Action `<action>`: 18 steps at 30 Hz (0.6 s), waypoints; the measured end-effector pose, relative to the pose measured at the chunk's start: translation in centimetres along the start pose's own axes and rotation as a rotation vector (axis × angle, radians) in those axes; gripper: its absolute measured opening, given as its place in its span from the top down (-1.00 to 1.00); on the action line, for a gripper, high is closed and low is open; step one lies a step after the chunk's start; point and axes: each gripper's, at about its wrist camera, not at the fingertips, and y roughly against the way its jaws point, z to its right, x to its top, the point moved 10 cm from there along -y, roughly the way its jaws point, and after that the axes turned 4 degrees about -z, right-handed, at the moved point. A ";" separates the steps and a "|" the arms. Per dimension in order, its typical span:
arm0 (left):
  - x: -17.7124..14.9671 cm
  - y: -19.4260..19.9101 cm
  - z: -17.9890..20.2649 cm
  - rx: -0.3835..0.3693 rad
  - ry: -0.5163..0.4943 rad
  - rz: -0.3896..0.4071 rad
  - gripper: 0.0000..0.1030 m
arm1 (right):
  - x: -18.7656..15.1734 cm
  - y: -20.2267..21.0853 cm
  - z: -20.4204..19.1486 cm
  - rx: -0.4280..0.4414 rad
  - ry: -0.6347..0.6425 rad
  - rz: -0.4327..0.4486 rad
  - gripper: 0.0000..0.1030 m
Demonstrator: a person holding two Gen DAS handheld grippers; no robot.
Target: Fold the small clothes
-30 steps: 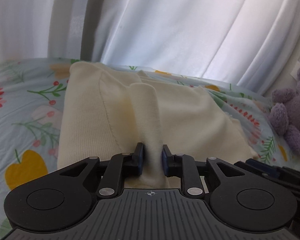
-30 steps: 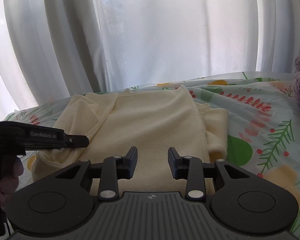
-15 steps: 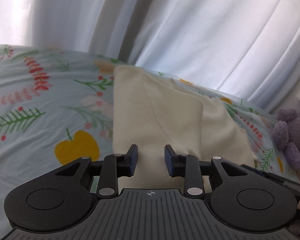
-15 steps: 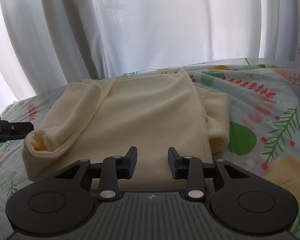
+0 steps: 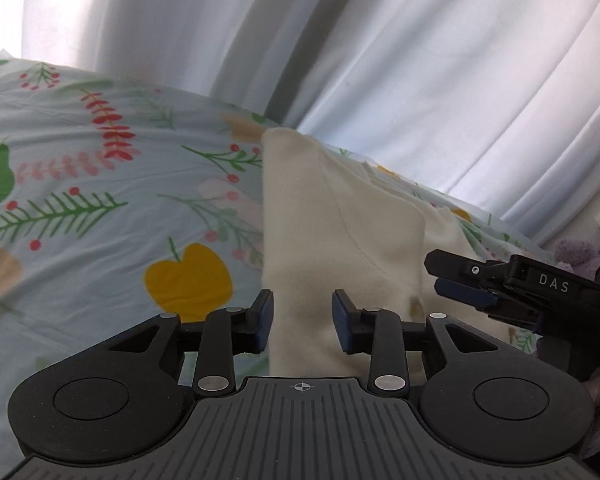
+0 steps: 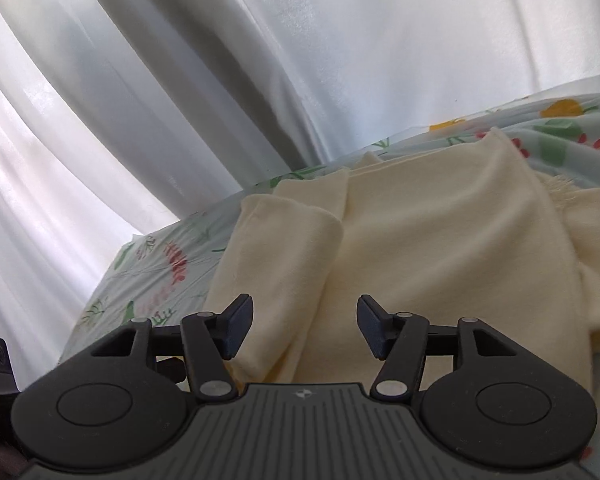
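Across the left wrist view, from its left edge, the floral bedsheet point(image 5: 100, 216) spreads pale blue with green leaves, red sprigs and a yellow apple print; past it, near the middle, the cream garment point(image 5: 340, 232) lies flat on that sheet, its left edge straight and a stitched seam running down its panel; the left gripper point(image 5: 302, 322) hovers over the near edge of the cloth, its jaws opening, the fabric showing in the gap below them while neither blue pad presses on it; further right, the right gripper point(image 5: 456, 280) reaches in from the side, above the garment's right part, its black finger lettered DAS; at the far right edge a purple plush toy point(image 5: 580, 248) sits blurred against the white curtain point(image 5: 420, 80).

Seen from the right wrist view, the curtain point(image 6: 140, 120) fills the left and the top; below it a strip of the bedsheet point(image 6: 160, 280) shows red and green print; next comes the garment point(image 6: 440, 248), partly folded, with a sleeve or side flap laid over along its left side and a bulkier fold at its right; the right gripper point(image 6: 305, 326) hangs above the near part of the cloth, its jaws opening wide, cloth visible beneath them yet untouched by either pad; more patterned sheet lies beyond at the upper right.
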 end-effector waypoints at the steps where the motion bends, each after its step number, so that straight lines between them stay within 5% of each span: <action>1: 0.2 -0.3 -0.5 0.018 0.002 -0.006 0.30 | 0.2 -0.8 -0.1 0.015 -0.016 -0.016 -0.21; 10: -0.1 -2.7 -0.8 -0.007 0.003 -0.047 0.30 | 0.2 -5.5 -0.7 0.112 -0.146 -0.101 -0.23; 12: -0.1 -3.0 -0.5 -0.018 -0.010 -0.052 0.30 | 0.3 -5.8 -1.1 0.137 -0.157 -0.110 -0.10; 18: -0.4 -3.4 0.2 -0.029 -0.046 -0.056 0.27 | 0.4 -6.9 -2.0 0.121 -0.131 -0.123 -0.06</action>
